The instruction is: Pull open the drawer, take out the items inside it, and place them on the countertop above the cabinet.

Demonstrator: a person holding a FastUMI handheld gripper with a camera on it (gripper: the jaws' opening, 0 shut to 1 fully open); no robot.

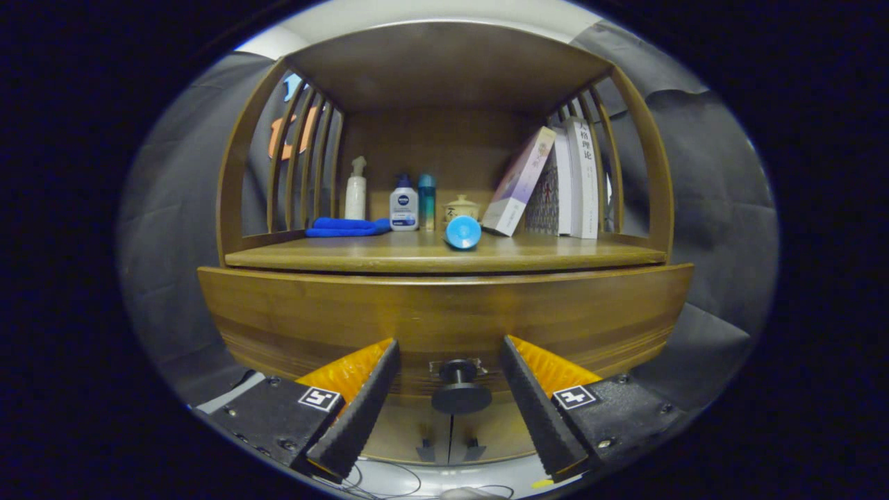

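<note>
A wooden cabinet (444,90) with a slatted, curved-sided open shelf is standing straight ahead of the gripper, and its countertop (389,255) is running across above a wide drawer (312,312) whose curved front is facing the camera and sitting a little forward of the countertop edge. On the right of the countertop a row of books (576,180) is standing upright against the slats, with one pale book (517,184) leaning tilted against them. On the left a folded blue cloth (344,226) is lying flat, and behind it a white spray bottle (355,191) is standing near the back panel. Beside the cloth a white bottle with a blue cap (403,205) is standing just next to a slim teal bottle (426,201), and a small lidded ceramic jar (461,207) is sitting to their right. A blue cylinder (462,232) is lying on its side in front of the jar, its round end pointing toward the camera. The gripper (450,361) is being held level and squared to the drawer front, low down at knob height, with its fingers (361,410) spread wide apart. The dark round drawer knob (460,389) is sitting between the fingers, untouched by either one, with clear gaps on both sides. Below the knob, thin cables (389,479) are trailing across a pale floor.
</note>
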